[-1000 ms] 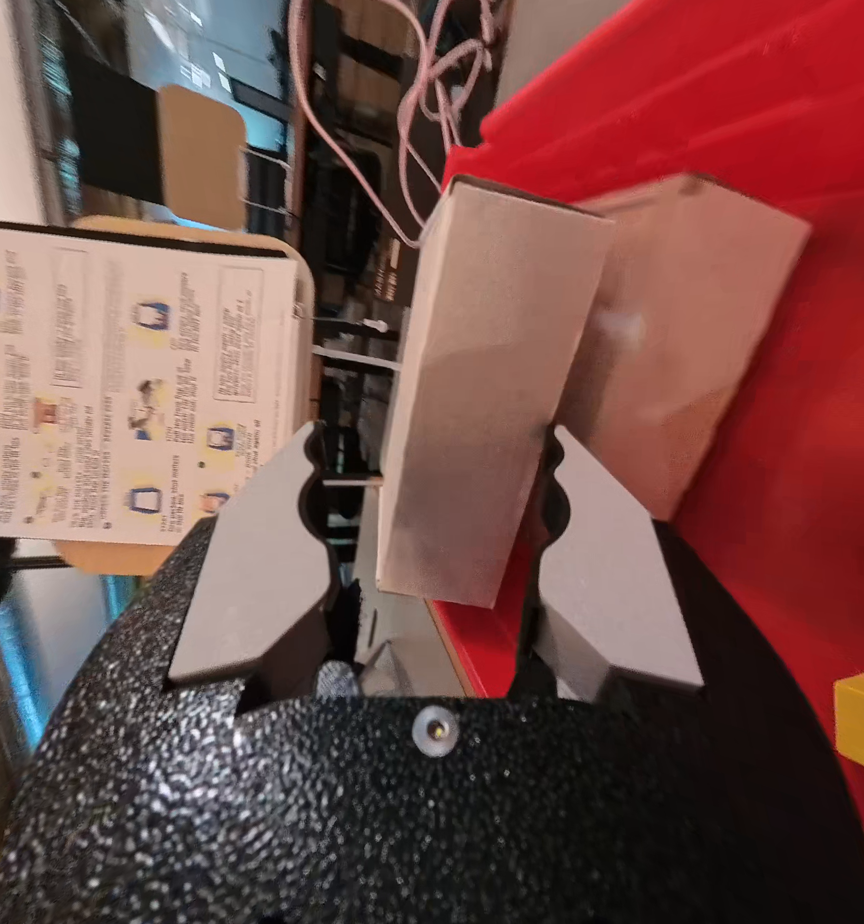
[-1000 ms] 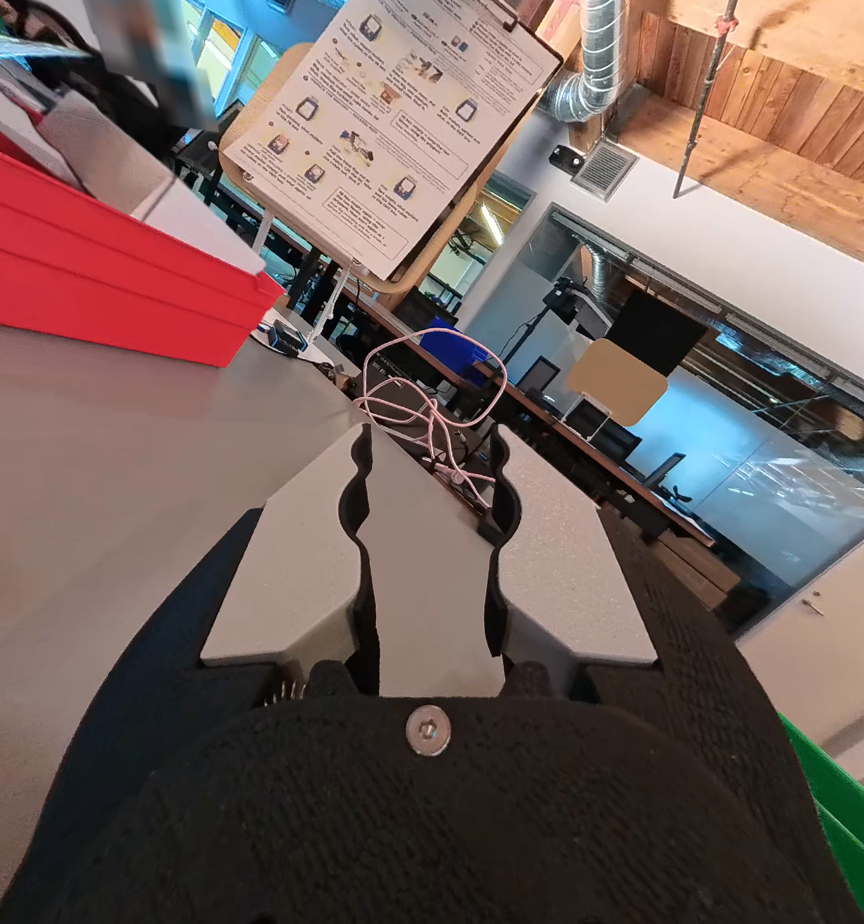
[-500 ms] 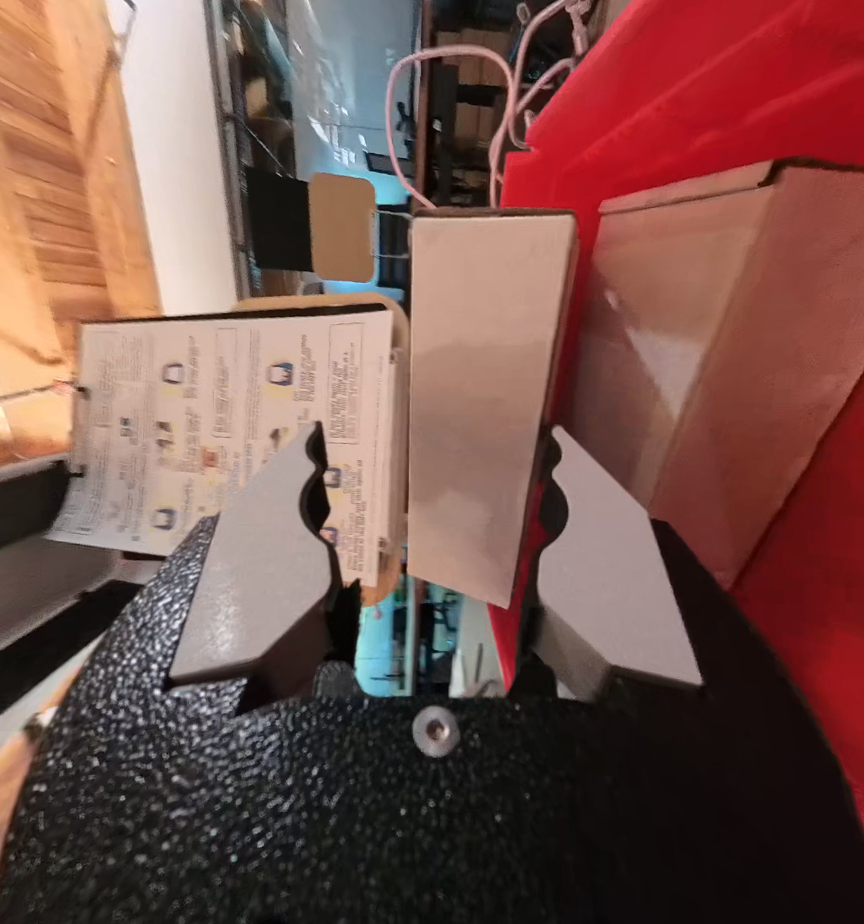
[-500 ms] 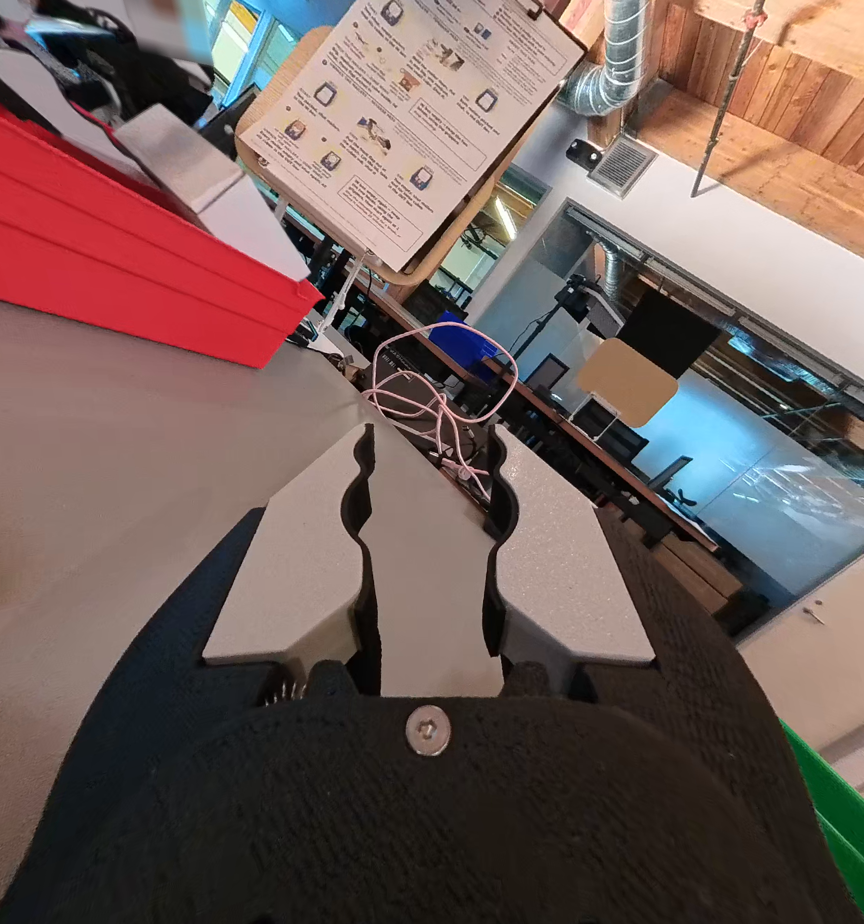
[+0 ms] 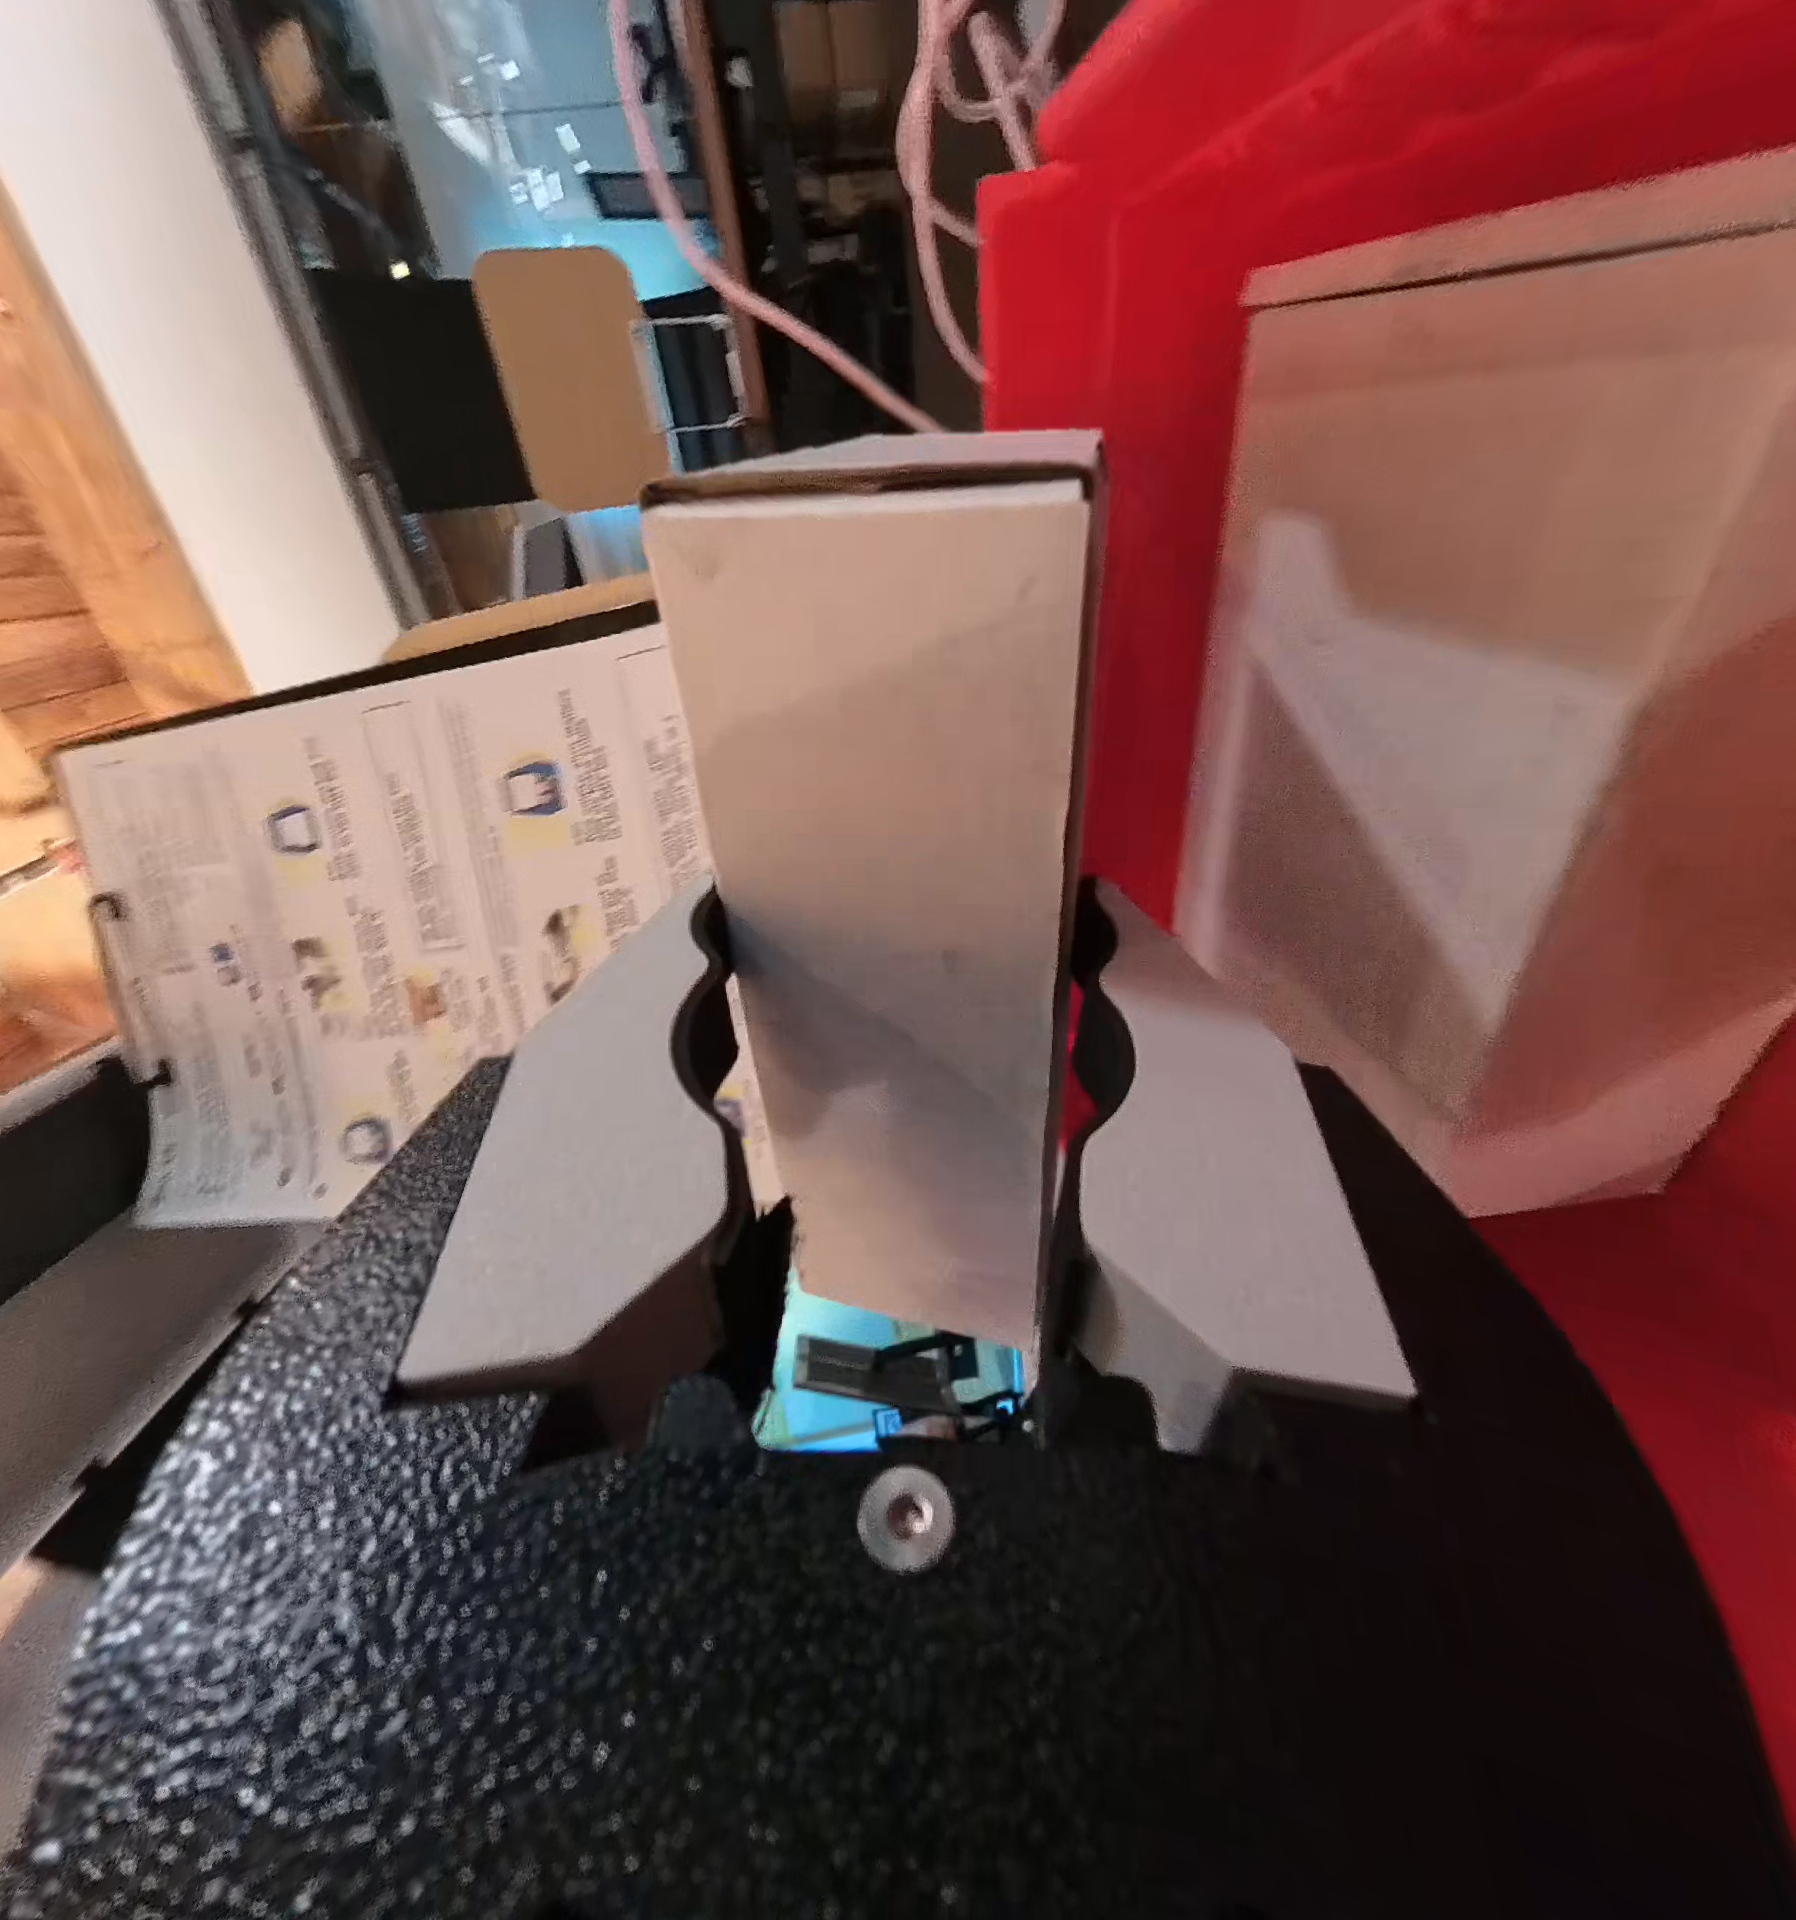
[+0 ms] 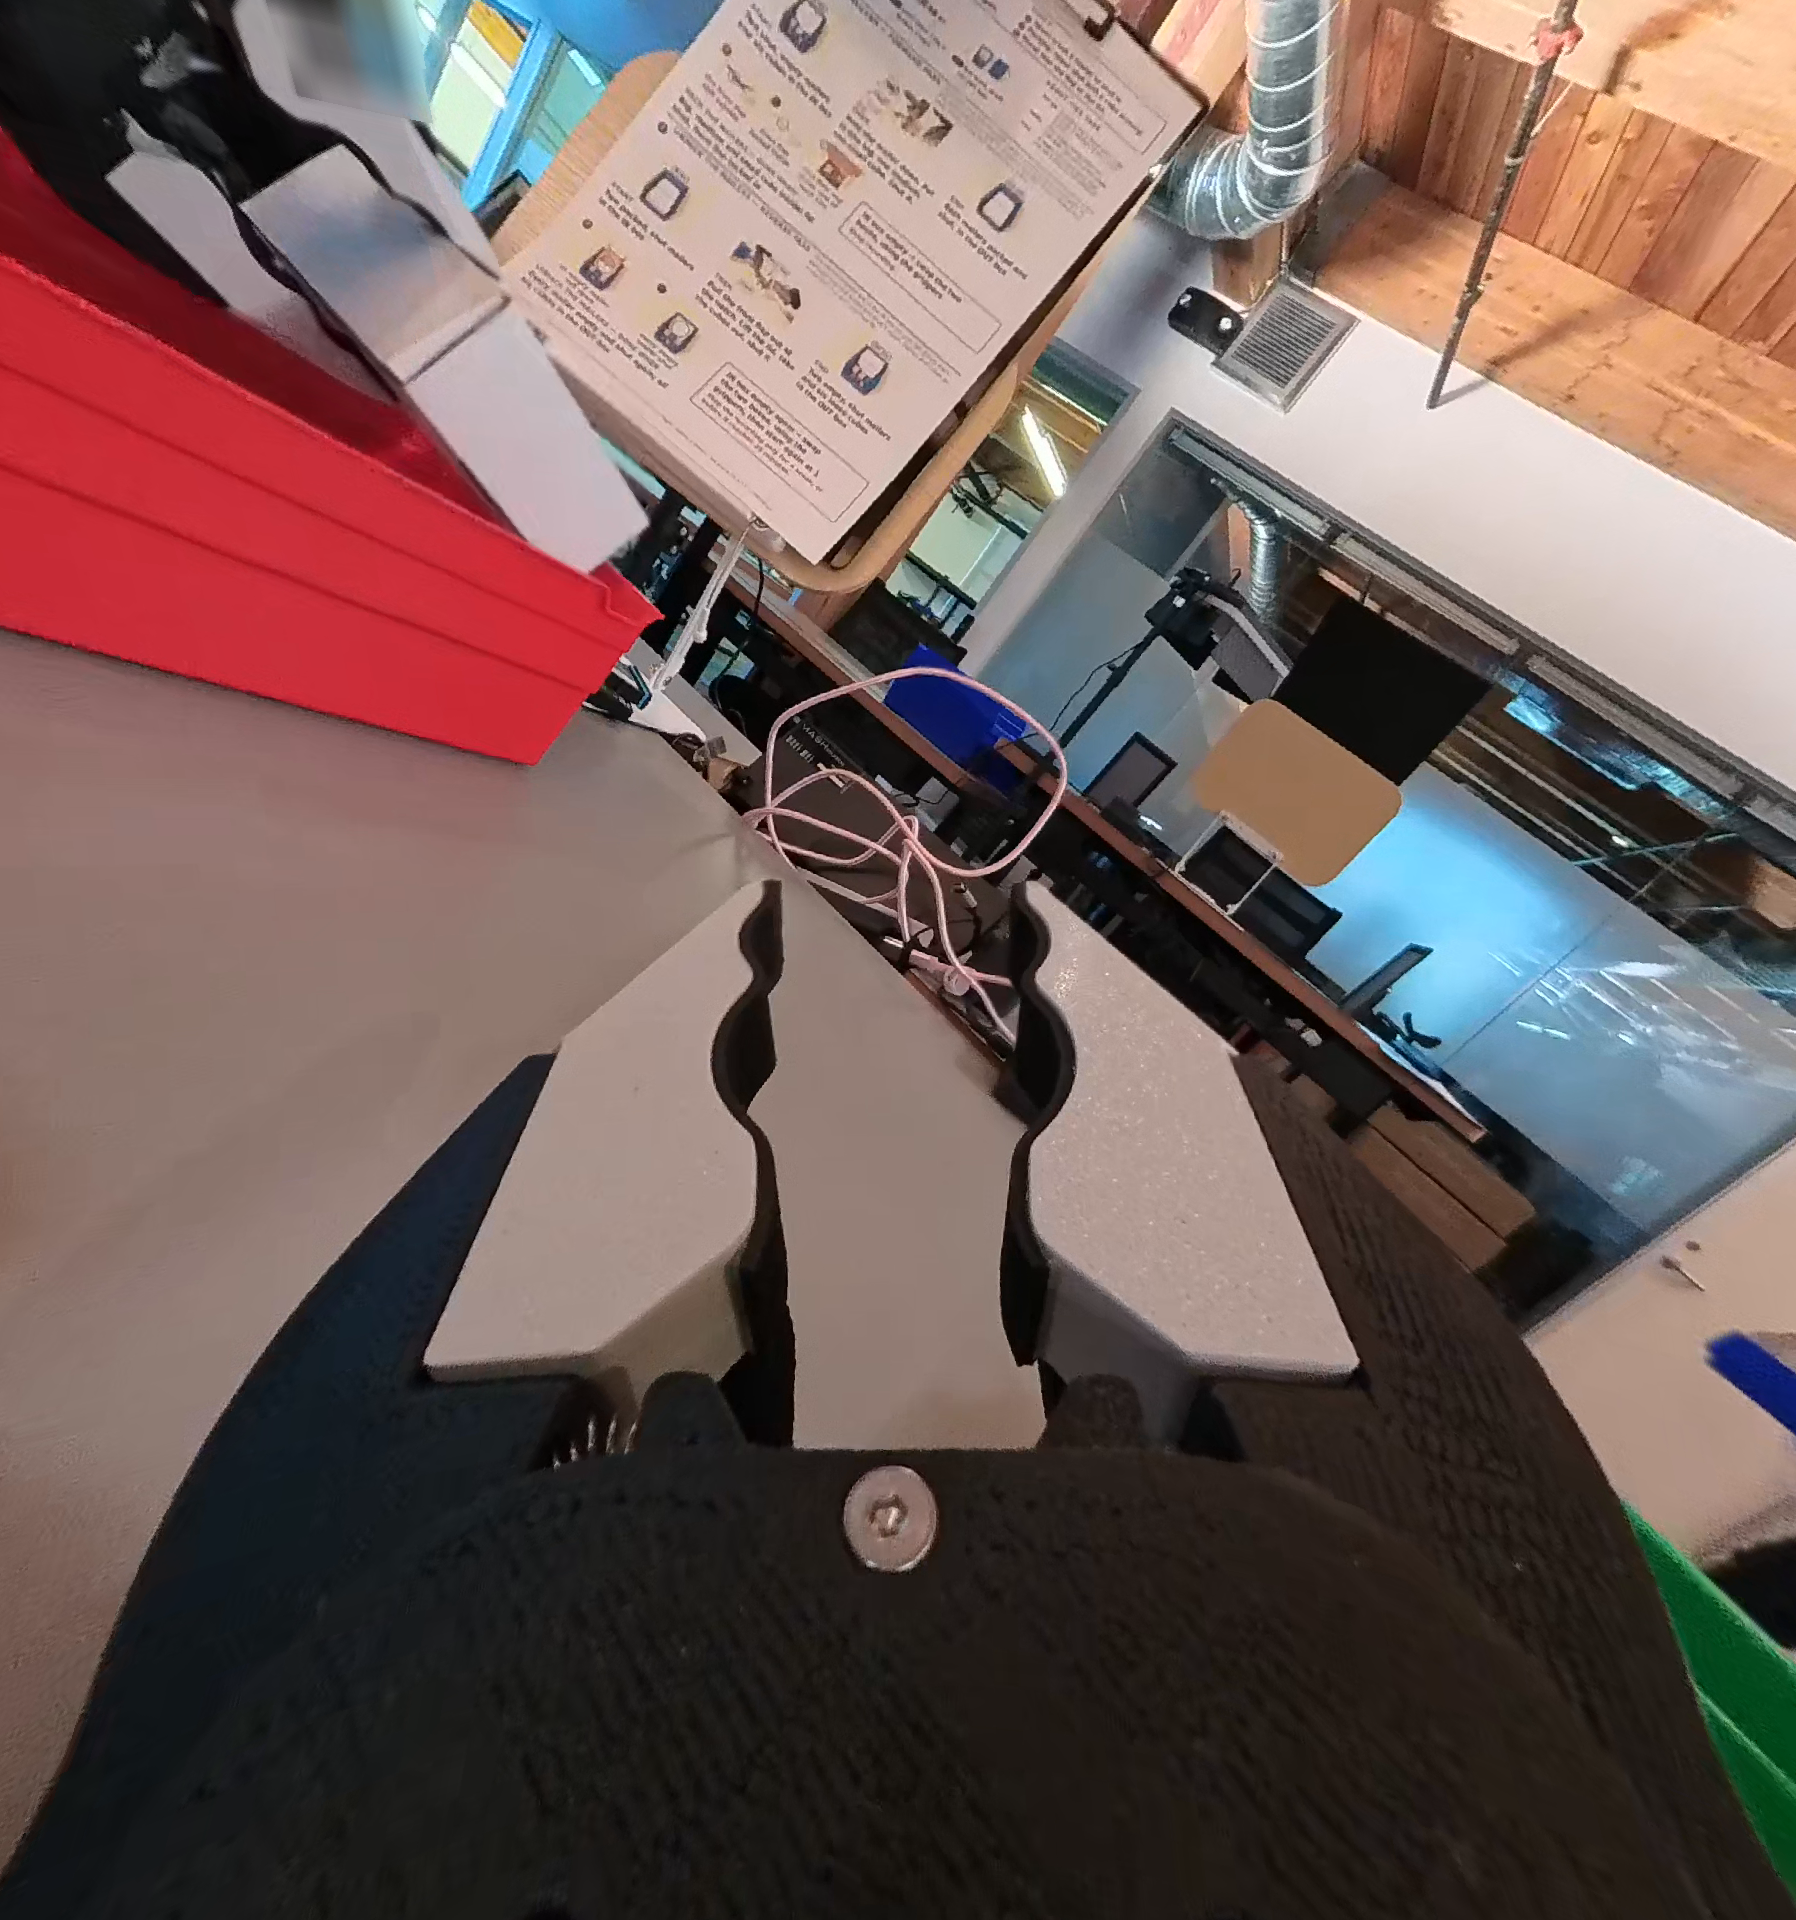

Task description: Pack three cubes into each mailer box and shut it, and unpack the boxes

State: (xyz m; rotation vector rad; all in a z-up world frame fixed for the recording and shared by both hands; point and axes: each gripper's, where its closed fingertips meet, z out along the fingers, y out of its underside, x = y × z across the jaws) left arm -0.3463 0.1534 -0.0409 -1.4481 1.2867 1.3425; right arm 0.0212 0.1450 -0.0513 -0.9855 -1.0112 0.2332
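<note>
Red bin (image 5: 1133, 520) wall and second mailer box (image 5: 1496, 727) crowd the gripped box (image 5: 873, 831).

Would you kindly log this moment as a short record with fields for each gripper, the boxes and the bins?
Left gripper: both pads closed against the sides of a narrow white cardboard mailer box, held upright
Second white mailer box: inside the red plastic bin, to the right of the held box
Right gripper: open, nothing between its fingers, above the grey table
Green bin: edge visible at lower right
Instruction sheet on a clipboard: behind the red bin
</note>
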